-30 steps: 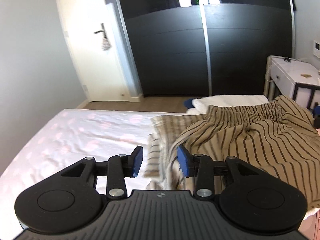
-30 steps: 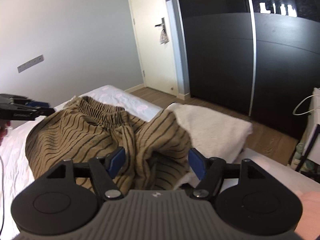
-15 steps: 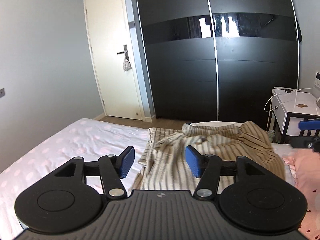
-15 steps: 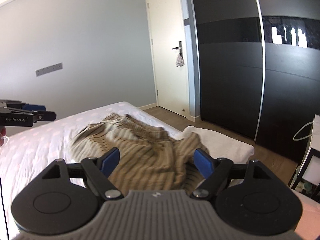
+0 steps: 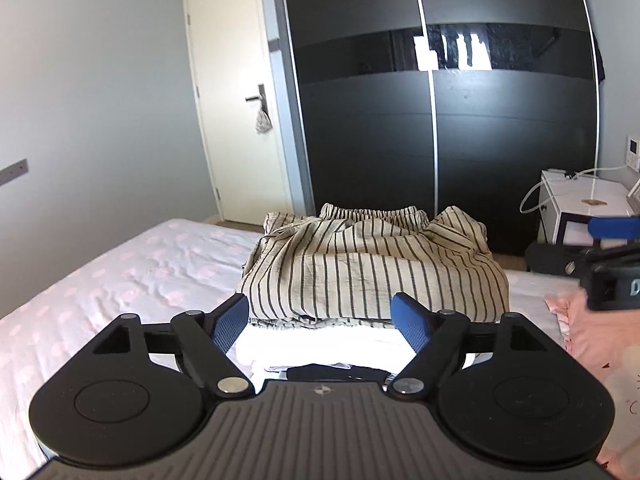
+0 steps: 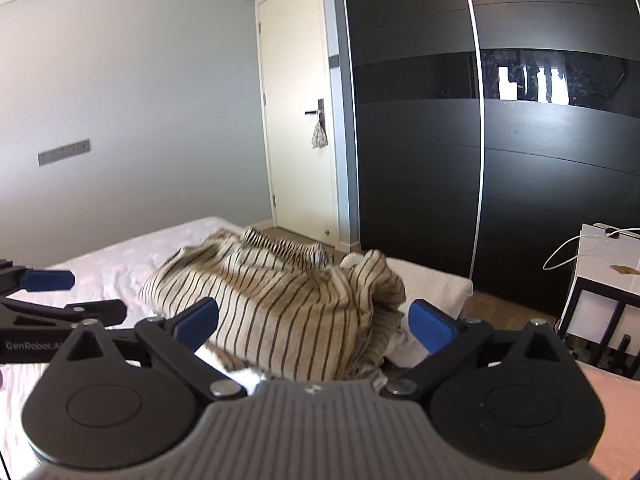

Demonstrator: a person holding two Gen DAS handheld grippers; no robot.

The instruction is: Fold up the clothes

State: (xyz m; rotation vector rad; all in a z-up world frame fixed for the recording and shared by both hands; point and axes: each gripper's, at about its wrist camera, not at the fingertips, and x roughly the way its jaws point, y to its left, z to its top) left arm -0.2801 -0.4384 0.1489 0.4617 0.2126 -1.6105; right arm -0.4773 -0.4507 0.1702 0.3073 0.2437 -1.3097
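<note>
Left wrist view: left claw (image 5: 320,322) gaping wide, gripping nothing, hovering just short of the striped trousers (image 5: 372,272). Lying folded straight ahead of the claw, atop a white folded cloth (image 5: 320,346) on the bed (image 5: 120,276). Right wrist view: right claw (image 6: 316,322) likewise spread wide and empty, trousers bunched just beyond its tips. Judging the fabric light, soft and floppy, likely sagging when lifted; pinching at the elastic waistband (image 5: 372,214) or a doubled edge, through all layers, seeming safest.
</note>
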